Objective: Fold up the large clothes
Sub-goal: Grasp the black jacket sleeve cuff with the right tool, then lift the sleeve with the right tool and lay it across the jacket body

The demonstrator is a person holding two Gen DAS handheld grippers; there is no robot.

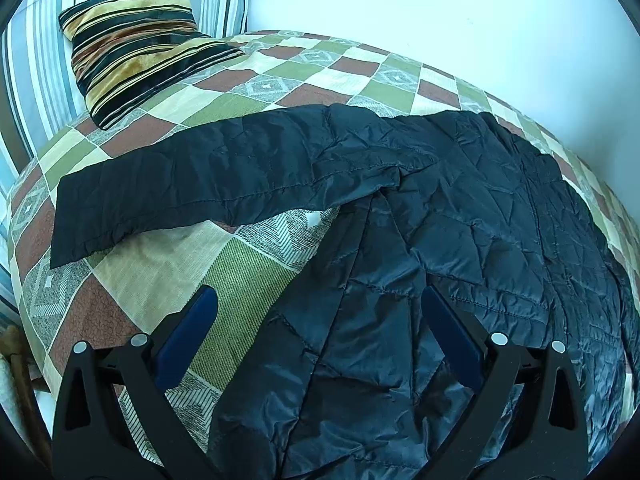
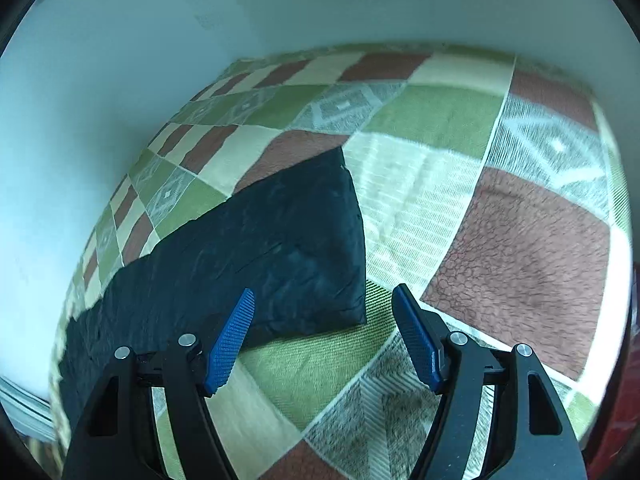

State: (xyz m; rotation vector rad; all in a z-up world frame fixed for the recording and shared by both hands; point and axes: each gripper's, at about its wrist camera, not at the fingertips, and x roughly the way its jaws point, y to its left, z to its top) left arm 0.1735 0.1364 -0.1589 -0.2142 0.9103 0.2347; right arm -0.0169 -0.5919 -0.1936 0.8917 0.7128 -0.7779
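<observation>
I see the black quilted nylon jacket [image 1: 460,216] spread flat on the checked patchwork bedspread [image 1: 248,276], sleeves out, so folding is barely begun. My left gripper [image 1: 320,312] and right gripper [image 2: 322,312] gape empty; every fold remains.

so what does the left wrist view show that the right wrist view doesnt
Only the left wrist view: the striped pillow, the jacket's quilted body, and the left gripper, open over the jacket's edge.
Only the right wrist view: the right gripper, open above the bedspread beside a sleeve end.
Both: the black jacket spread on the patchwork bedspread, against a pale wall.
</observation>
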